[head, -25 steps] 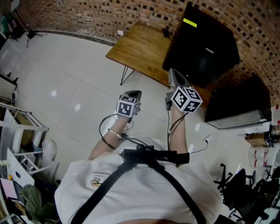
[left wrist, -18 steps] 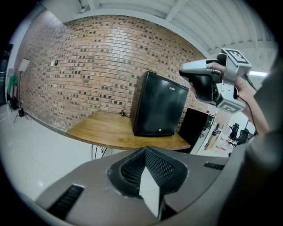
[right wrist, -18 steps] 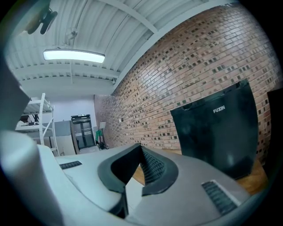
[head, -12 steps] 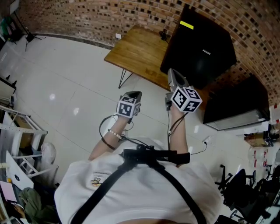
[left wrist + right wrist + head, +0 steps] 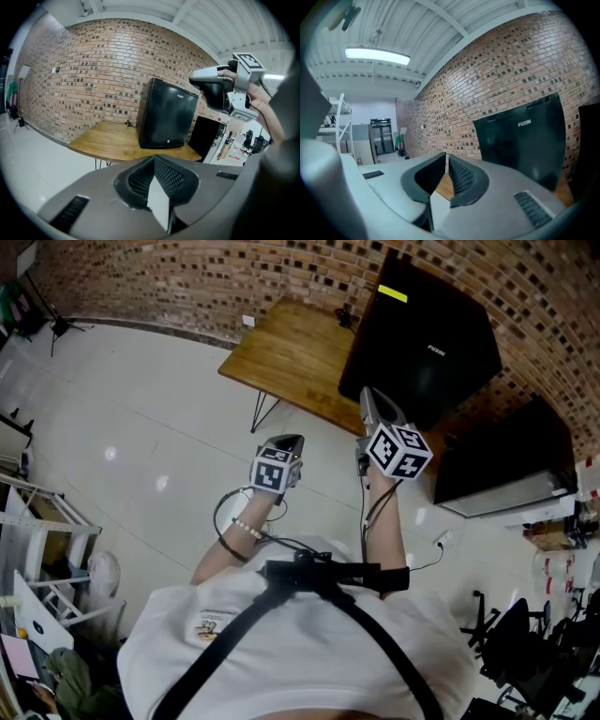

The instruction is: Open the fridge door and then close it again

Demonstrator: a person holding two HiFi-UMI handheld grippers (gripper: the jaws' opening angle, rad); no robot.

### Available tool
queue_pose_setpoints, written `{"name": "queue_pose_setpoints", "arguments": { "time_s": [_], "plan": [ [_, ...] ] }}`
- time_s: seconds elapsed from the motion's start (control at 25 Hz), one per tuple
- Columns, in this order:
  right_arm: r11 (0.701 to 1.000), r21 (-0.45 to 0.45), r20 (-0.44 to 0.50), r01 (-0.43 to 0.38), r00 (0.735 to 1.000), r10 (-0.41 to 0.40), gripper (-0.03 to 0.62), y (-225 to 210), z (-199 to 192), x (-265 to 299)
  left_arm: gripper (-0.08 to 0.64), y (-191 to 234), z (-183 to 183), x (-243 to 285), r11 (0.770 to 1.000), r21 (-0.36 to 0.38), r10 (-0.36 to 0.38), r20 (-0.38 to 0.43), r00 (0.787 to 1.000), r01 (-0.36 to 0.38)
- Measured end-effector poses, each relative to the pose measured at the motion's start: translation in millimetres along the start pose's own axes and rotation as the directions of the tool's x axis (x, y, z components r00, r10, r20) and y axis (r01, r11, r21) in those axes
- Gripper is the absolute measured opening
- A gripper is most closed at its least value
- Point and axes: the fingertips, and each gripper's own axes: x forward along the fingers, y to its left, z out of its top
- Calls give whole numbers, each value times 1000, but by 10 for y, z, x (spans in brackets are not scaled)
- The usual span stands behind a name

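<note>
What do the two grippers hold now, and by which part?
Nothing is held. The left gripper has its jaws together, empty. The right gripper has just been opening its jaws, with nothing between them.

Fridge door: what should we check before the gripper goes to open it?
1. Fridge door shut: ok.
2. Right gripper empty, its jaws have just been opening to a thin gap: ok.
3. Left gripper shut, nothing in it: ok.
4. Right gripper at the door: not ok, it is apart from the fridge.
5. Where to grab the door: cannot tell.
</note>
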Motion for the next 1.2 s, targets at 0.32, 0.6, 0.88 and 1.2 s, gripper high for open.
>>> {"name": "queue_pose_setpoints", "arguments": {
  "time_s": [0.32,0.6,0.88,1.2],
  "plan": [
    [986,-166,-81,20,996,-34,207,-412,166,329,2,-1,167,187,1000,4,-14,19,1000,14],
    [933,-359,-159,8,985,-69,221,-947,607,877,2,47,391,431,999,3,-40,16,999,40],
    [837,-548,-248,-11,957,-150,245,-1372,975,1312,2,197,463,657,999,-22,-45,3,999,45],
    [751,-649,-389,-122,901,-190,233,-1628,1022,1719,2,320,598,786,997,-56,-61,5,998,61]
  ]
}}
